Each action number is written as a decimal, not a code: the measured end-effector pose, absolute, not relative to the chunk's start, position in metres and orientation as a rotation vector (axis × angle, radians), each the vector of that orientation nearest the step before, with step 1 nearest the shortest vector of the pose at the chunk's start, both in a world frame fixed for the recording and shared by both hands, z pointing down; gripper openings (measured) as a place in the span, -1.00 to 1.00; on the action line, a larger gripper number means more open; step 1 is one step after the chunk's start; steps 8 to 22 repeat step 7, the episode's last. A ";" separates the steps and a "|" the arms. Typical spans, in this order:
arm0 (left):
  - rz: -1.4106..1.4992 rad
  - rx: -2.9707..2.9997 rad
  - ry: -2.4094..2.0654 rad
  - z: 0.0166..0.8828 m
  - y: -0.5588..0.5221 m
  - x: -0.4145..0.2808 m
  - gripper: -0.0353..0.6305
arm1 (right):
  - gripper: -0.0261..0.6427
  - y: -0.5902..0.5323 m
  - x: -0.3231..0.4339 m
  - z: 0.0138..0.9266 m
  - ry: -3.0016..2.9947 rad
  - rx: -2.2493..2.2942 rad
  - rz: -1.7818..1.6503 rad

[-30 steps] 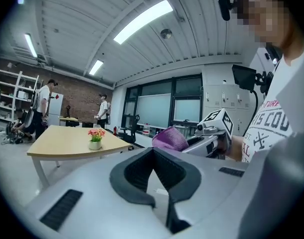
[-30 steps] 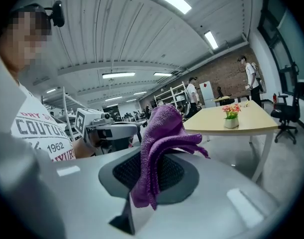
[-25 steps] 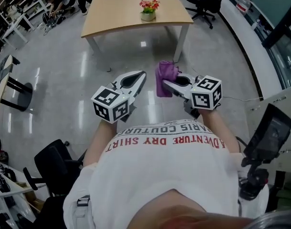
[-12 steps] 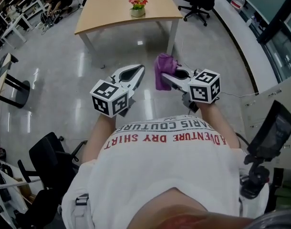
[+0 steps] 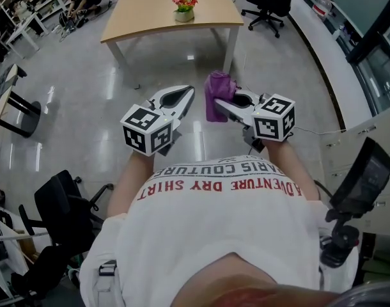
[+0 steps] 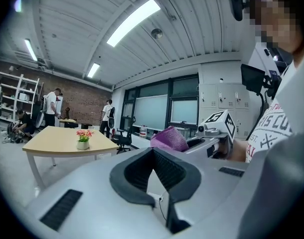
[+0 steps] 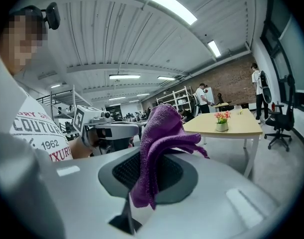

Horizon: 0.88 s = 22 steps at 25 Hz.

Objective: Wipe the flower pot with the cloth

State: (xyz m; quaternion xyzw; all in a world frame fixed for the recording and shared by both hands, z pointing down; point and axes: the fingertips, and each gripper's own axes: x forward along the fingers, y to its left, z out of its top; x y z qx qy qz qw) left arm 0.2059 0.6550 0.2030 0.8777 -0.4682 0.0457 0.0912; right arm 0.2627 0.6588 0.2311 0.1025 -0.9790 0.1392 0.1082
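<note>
- The table [image 5: 150, 24] stands well ahead across the floor, and the person is not yet at it, so I judge the wiping has not begun
- The left gripper [image 5: 190, 93] has its jaws pressed together with nothing between them; it points forward beside the other one, probably kept free to steady the pot
- The right gripper [image 5: 219, 104] has its jaws closed on the cloth and is held nearly level, ready for wiping
- The cloth [image 5: 215, 89], purple, is pinched at a fold; the rest bunches over the jaw tips
- The pot [image 5: 184, 16], small and pale, stands on the table, well apart from both grippers
- It holds red and pink flowers [image 5: 185, 0]
</note>
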 end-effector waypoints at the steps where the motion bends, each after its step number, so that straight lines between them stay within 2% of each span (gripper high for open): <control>1: 0.135 2.607 -1.395 0.204 0.656 0.209 -0.89 | -0.78 0.660 0.266 0.233 -2.878 0.298 0.409; 22: 0.158 2.610 -1.403 0.205 0.656 0.224 -0.89 | -0.78 0.659 0.278 0.232 -2.881 0.284 0.394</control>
